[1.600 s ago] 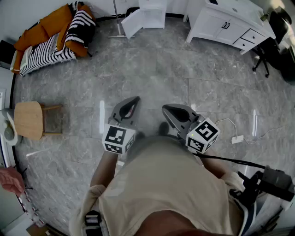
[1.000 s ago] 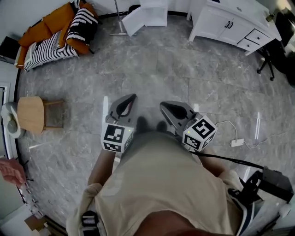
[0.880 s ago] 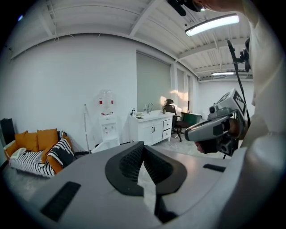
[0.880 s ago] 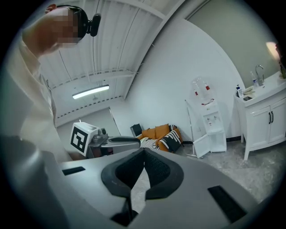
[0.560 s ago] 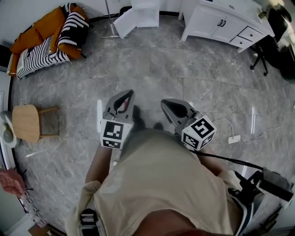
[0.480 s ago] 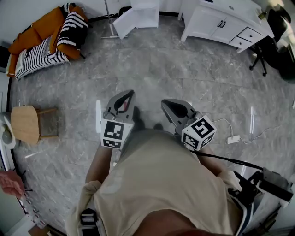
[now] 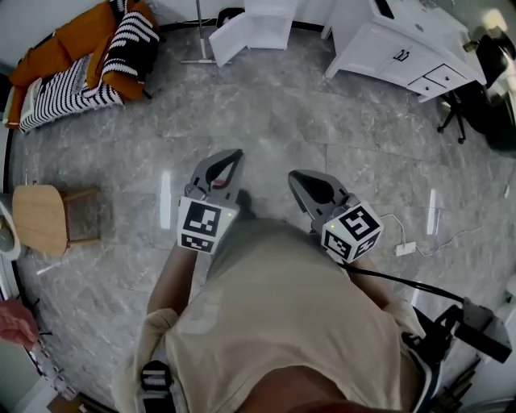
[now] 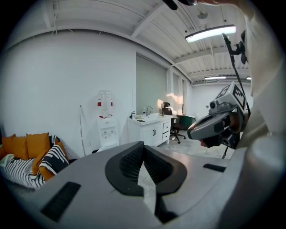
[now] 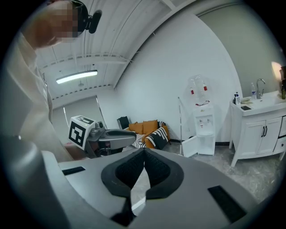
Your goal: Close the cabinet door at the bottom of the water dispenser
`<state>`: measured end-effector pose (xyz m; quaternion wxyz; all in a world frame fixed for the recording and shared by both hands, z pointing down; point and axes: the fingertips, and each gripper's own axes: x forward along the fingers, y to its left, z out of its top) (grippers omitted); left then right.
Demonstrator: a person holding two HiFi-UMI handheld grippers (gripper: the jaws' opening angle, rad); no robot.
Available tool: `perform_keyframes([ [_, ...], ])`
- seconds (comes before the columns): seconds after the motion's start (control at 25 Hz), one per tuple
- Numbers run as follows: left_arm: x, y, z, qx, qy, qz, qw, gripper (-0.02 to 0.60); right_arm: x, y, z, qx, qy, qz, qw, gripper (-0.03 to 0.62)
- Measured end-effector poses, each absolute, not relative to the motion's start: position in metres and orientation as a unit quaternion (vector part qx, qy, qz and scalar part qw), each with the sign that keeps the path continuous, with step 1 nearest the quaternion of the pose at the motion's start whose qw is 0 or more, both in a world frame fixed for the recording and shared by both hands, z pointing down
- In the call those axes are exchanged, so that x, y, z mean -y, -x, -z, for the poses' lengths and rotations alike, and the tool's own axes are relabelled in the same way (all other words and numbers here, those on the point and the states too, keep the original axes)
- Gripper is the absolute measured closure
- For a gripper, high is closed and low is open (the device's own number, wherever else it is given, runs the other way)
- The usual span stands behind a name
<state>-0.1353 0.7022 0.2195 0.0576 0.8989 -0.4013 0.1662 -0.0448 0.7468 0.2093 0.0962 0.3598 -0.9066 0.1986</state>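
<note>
Head view, left to right. Cabinet door [image 7: 228, 40]: swung open at the foot of the water dispenser [image 7: 270, 22], far across the floor. Left gripper [image 7: 234, 155]: jaws clenched, empty, carried at the waist (nothing within reach to grasp). Right gripper [image 7: 296, 175]: likewise clenched and empty, probably readied for pushing the door.

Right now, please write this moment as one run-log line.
cabinet door: open | water dispenser: far ahead, not reached | left gripper: jaws shut, empty | right gripper: jaws shut, empty
</note>
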Motion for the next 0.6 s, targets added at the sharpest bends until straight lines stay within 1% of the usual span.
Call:
perform_keyframes([
  [0.4,-0.65,0.198,-0.22,0.38,-0.912,-0.142,0.063,0.588,-0.697,0.112,-0.21,0.902,-0.372,-0.183,0.122,0.577],
  [0.6,-0.634,0.215,-0.218,0.376,-0.913,-0.14,0.067,0.588,-0.684,0.127,-0.207,0.902,-0.374,-0.173,0.126,0.577],
])
